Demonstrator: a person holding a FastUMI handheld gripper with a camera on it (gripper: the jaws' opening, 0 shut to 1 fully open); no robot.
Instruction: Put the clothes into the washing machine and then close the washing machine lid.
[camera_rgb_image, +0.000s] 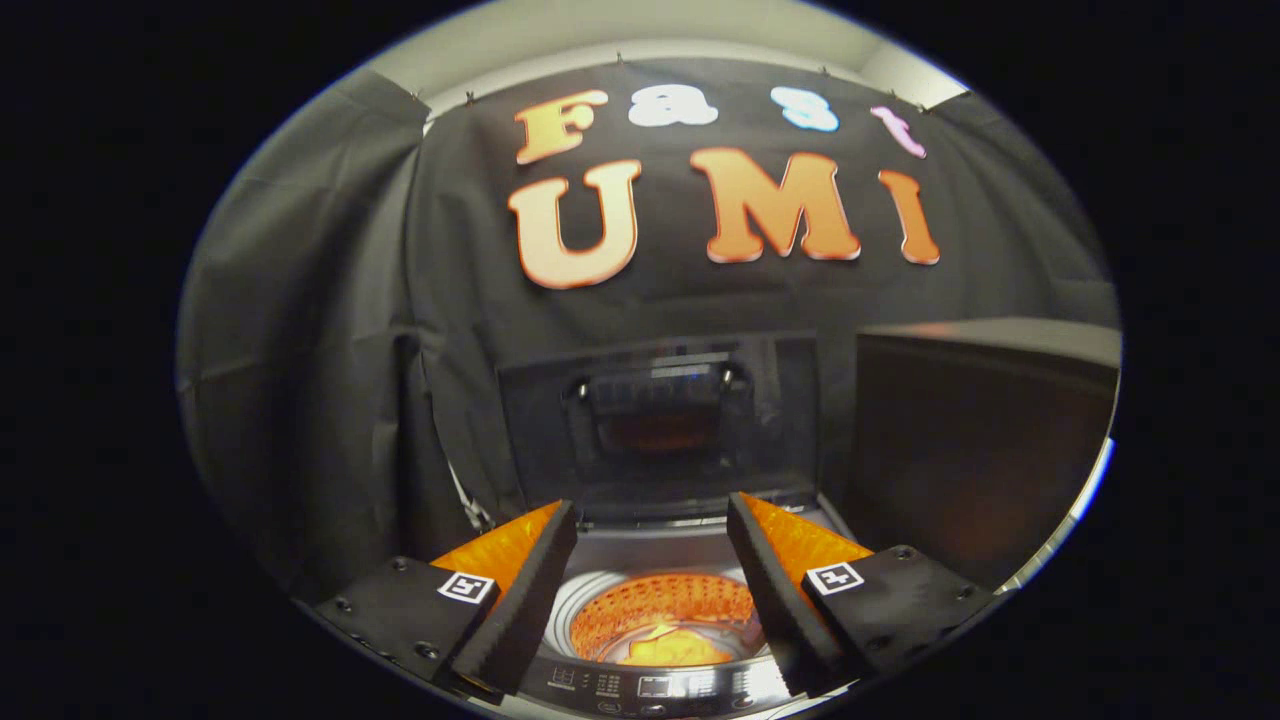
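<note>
- One orange piece of clothing (668, 647) lies at the bottom of the round perforated metal drum (660, 605) of the top-loading washing machine, below and between the fingers.
- The gripper (652, 560) hangs above the drum with its fingers spread apart, grasping nothing.
- The dark glass lid (660, 420) stands upright behind the drum, not yet closed.
- Risk, as I judge it: pulled forward carelessly, the lid may slam on the drum rim or slip off a finger.
- A dark box (980, 440) beside the drum could block a wide swing.

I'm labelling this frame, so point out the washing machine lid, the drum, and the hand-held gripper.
washing machine lid (660, 420): gripper view, raised glass panel.
drum (665, 610): gripper view, perforated inner wall.
hand-held gripper (650, 520): gripper view, midway between its open fingertips.
</note>
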